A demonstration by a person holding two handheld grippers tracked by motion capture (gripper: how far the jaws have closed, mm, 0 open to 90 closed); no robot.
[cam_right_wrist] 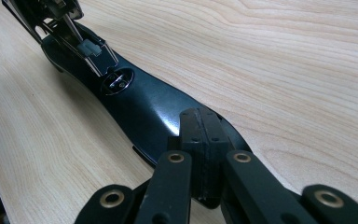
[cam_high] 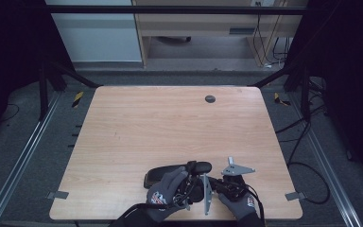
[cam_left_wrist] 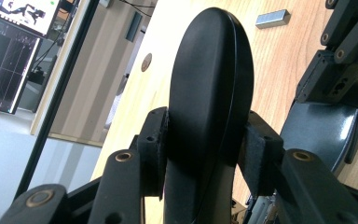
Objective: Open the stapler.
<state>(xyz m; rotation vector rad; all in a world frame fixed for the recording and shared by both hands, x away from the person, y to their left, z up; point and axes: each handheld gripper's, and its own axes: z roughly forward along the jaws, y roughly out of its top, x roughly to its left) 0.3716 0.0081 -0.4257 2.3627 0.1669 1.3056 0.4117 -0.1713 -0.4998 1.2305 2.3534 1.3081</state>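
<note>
A: What lies on the wooden table [cam_high: 137, 123] in the high view?

B: A black stapler [cam_high: 168, 173], swung open, near the near edge and slightly right of centre. Its flat base [cam_right_wrist: 144, 109] rests on the wood; its rounded top arm [cam_left_wrist: 209, 93] is lifted clear of the base.

A: How is the left gripper [cam_high: 194, 176] engaged?

B: In the left gripper view its two padded fingers [cam_left_wrist: 156, 149] press on opposite sides of the top arm, so the jaws are closed around that arm at a middling width. The gloved left hand [cam_high: 166, 191] carries the gripper just near of the stapler.

A: And the right gripper [cam_right_wrist: 204, 154]?

B: In the right gripper view its pads meet face to face with no gap, fully closed and holding nothing. The joined tips sit over the near end of the base; whether they touch it cannot be told. The gloved right hand [cam_high: 238, 202] lies close beside the left one, at the near edge.

A: What marks the base further along?

B: A small oval metal anvil [cam_right_wrist: 118, 82], and beyond it the bright staple channel [cam_right_wrist: 86, 51] at the hinge end.

A: Anything else on the table?

B: A strip of staples [cam_left_wrist: 272, 18] lies on the wood apart from the stapler, and a round dark grommet [cam_high: 210, 99] sits near the far edge.
</note>
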